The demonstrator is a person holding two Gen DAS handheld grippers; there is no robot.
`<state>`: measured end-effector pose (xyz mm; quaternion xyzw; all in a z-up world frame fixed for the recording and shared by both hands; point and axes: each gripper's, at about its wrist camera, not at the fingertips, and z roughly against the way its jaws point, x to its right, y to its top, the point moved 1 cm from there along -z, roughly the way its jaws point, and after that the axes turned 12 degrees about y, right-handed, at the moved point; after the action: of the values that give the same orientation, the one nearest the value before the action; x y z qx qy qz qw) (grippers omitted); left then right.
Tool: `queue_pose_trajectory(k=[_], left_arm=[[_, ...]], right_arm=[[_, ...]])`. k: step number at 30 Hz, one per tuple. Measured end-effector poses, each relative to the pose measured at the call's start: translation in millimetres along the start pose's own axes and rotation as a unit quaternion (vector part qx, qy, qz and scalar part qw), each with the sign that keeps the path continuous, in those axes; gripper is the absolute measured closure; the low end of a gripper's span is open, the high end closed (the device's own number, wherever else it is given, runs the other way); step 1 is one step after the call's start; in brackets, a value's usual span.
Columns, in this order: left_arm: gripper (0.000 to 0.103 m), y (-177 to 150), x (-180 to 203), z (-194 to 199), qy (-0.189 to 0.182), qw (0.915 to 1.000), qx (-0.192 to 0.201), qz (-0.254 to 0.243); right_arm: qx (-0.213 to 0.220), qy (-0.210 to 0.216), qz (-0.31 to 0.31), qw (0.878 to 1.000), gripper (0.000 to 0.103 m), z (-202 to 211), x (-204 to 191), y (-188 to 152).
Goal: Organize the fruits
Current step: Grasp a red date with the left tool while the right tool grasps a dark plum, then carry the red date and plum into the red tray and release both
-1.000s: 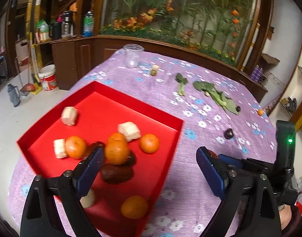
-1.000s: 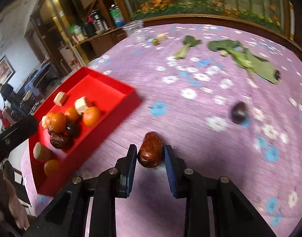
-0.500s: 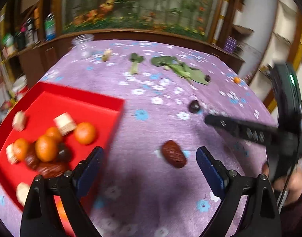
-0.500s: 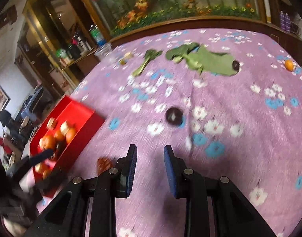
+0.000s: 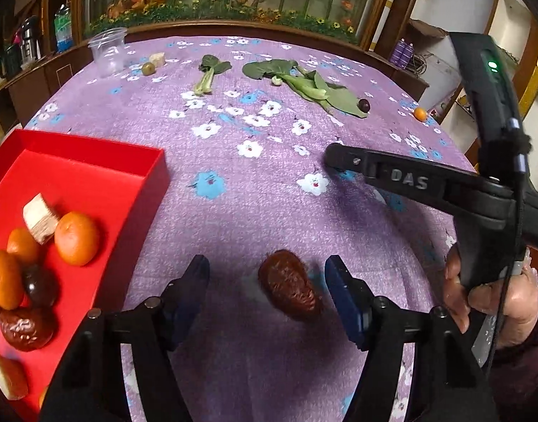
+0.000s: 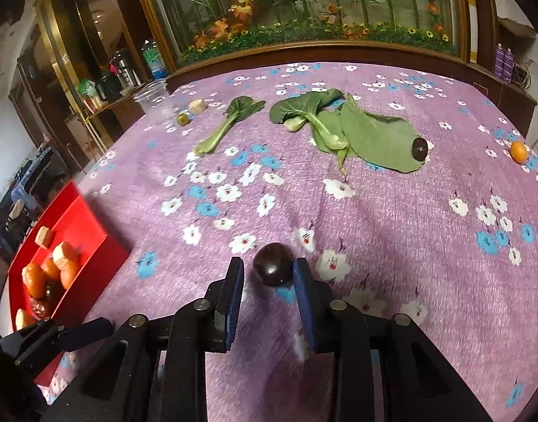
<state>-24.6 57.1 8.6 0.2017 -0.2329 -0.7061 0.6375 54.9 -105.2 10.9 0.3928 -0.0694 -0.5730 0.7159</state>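
The left wrist view alone shows the wrinkled reddish-brown date [image 5: 290,290] lying on the purple flowered tablecloth [image 5: 233,161] between the blue pads of the left gripper [image 5: 267,293]; its jaws have just been closing, yet both pads stand clear of the fruit, the right one nearer. Only this view shows the person's right hand [image 5: 494,302] on its black handle and one long finger of the right gripper [image 5: 402,176] reaching across the cloth. The right wrist view alone shows the right gripper [image 6: 269,290] with a round dark purple plum [image 6: 273,269] between its narrow-set pads; the right pad is at the skin, the left looks just apart, so whether it is pinched I cannot tell. The red rectangular plastic tray [image 5: 152,176] lies left of the date, close by, holding oranges [image 5: 77,238], pale cut chunks [image 5: 40,218] and dark fruit. Between tray wall and date is bare cloth. Farther off lie green leafy stalks [image 6: 360,130], a second dark plum [image 6: 419,148] on a leaf, a small orange [image 6: 518,151] near the right table edge, and a clear plastic cup [image 5: 107,52] by the far left edge.
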Motion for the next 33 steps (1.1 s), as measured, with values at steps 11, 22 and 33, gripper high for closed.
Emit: queue_pose_trajectory(k=[11,22,33], left_arm=[[0.074,-3,3,3,0.009,0.9999,0.006,-0.008],[0.074,-8,-17,42,0.004,0.9991,0.036,0.024],[0.075,-24,-51,103,0.028,0.9937,0.094,0.055]], right_arm=[[-0.001,-0.001,-0.003,1.000,0.077,-5,6,1],[0.019,0.014,-0.004,1.000,0.077,34,-17,-11],[0.049,0.064,0.026,0.996,0.076,83,-93,-45]])
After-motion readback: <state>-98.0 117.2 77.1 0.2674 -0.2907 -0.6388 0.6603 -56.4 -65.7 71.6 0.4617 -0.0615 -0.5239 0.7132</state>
